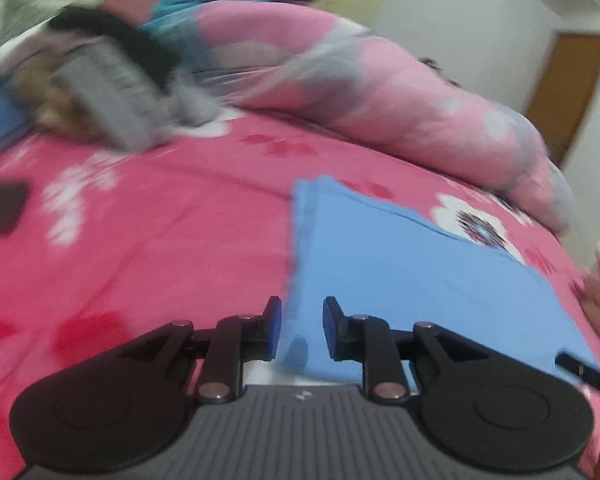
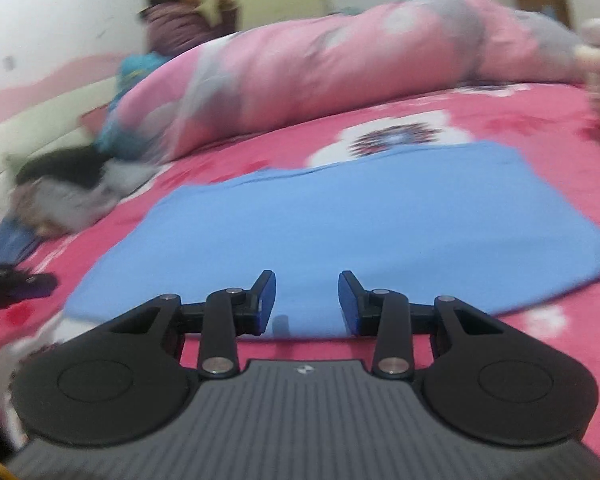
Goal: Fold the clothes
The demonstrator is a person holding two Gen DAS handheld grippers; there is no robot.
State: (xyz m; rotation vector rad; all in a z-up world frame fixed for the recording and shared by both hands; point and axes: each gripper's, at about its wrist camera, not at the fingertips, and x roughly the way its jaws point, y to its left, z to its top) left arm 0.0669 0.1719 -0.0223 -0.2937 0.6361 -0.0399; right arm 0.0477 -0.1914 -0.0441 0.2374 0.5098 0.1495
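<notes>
On the pink bedsheet [image 2: 228,160], one folded blue garment [image 2: 340,220] lies before two tools, left tool [image 1: 302,328] and right tool [image 2: 307,304], both apart.

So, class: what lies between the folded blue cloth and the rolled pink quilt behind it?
Only pink floral bedsheet between blue cloth and quilt, with a white flower print; clearest in the right wrist view.

Soft indoor light, motion-blurred, fisheye-warped edges.

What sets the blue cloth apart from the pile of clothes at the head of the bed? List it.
The blue cloth lies flat and folded with straight edges; the pile of clothes is crumpled in a heap.
The blue cloth is a single plain colour; the pile of clothes mixes black, grey and tan.
The blue cloth lies right before both open tools; the pile of clothes lies far off.
Both rest on the pink bedsheet.
</notes>
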